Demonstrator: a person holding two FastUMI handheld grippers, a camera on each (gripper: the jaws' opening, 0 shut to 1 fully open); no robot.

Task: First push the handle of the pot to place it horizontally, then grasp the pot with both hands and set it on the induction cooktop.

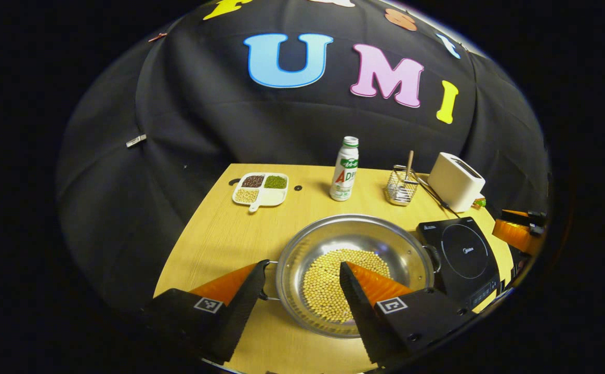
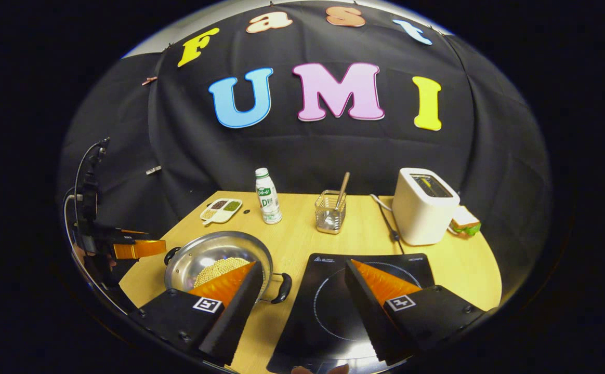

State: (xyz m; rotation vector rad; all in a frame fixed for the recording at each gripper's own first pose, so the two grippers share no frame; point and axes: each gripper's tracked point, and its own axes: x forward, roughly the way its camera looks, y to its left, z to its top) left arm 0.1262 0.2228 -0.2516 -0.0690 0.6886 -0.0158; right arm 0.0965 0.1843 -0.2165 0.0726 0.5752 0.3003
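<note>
A steel pot [image 1: 357,240] holding pale beans [image 1: 323,291] sits on the wooden table, its two side handles pointing left and right. In the left gripper view my left gripper [image 1: 303,264] is open over the pot's left side, and the left handle [image 1: 267,281] lies just inside its left finger. The black induction cooktop [image 1: 463,254] lies right of the pot. In the right gripper view my right gripper [image 2: 303,264] is open, straddling the pot's right handle [image 2: 281,288] and the cooktop [image 2: 328,301]. The pot [image 2: 204,257] is at the lower left there, with the left gripper [image 2: 131,248] beyond it.
Along the back of the table [image 2: 463,265] stand a divided dish of grains [image 2: 221,210], a white bottle [image 2: 267,196], a wire basket with a utensil [image 2: 330,212] and a white toaster [image 2: 424,213] with its cable. A sandwich [image 2: 464,223] lies beside the toaster.
</note>
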